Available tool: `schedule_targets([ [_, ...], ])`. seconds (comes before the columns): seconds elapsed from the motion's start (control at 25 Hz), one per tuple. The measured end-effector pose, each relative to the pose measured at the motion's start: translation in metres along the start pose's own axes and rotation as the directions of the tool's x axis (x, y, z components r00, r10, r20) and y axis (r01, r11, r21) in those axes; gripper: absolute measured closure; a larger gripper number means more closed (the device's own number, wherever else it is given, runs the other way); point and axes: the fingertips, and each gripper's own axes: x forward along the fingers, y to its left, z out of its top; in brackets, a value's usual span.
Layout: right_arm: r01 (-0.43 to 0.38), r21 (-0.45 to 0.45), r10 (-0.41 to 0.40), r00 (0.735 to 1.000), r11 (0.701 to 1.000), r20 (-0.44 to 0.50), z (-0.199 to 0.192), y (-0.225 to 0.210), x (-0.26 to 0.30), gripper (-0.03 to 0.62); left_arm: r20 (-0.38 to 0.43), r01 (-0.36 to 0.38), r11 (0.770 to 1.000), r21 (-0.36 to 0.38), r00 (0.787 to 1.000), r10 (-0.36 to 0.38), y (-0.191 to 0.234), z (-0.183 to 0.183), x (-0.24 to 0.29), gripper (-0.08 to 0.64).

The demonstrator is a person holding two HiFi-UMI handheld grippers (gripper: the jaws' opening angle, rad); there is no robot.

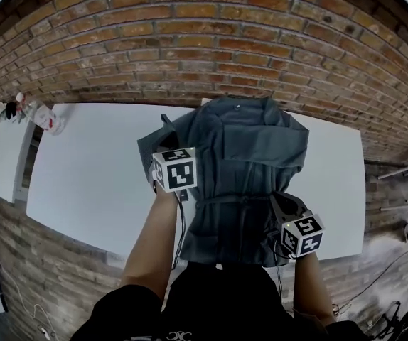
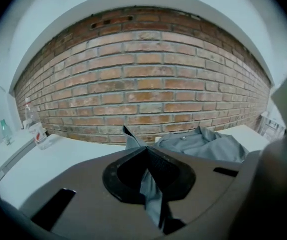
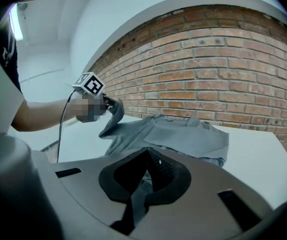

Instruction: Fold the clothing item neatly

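Note:
A grey button-up garment (image 1: 250, 155) lies on the white table (image 1: 90, 176), its collar toward the brick wall and its lower part hanging over the near edge. My left gripper (image 1: 164, 143) is shut on the garment's left sleeve edge, lifted above the table; grey cloth runs between its closed jaws (image 2: 146, 150). My right gripper (image 1: 279, 206) is shut on the garment's lower right side near the table's front edge, with fabric pinched in its jaws (image 3: 147, 153). The right gripper view also shows the left gripper (image 3: 111, 104) holding up the sleeve.
A brick wall (image 1: 211, 41) runs behind the table. Bottles and a bag (image 1: 30, 111) sit at the table's far left corner, beside a second white table (image 1: 1, 155). A clear bottle (image 2: 33, 126) shows at left. Cables lie on the floor (image 1: 374, 290).

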Motion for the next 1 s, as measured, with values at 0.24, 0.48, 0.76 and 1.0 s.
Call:
schedule_targets([
  [0.24,0.044,0.066,-0.044,0.999,0.997,0.005,-0.029,-0.046,-0.035,0.592,-0.013,0.111,0.989,0.101,0.994,-0.110,-0.115,0.014,0.024,0.554],
  [0.48,0.072,0.090,-0.073,0.997,0.993,0.006,-0.042,-0.089,-0.061,0.592,-0.050,0.154,0.968,0.200,0.988,-0.147,-0.198,0.004,0.049,0.554],
  [0.76,0.101,0.116,-0.099,0.995,0.988,-0.023,-0.063,-0.134,-0.085,0.592,-0.124,0.221,0.939,0.265,0.973,-0.194,-0.276,-0.017,0.074,0.554],
  [1.0,0.096,0.116,-0.094,0.995,0.989,-0.025,-0.066,-0.152,-0.083,0.592,-0.196,0.298,0.881,0.368,0.951,-0.239,-0.317,-0.053,0.076,0.531],
])
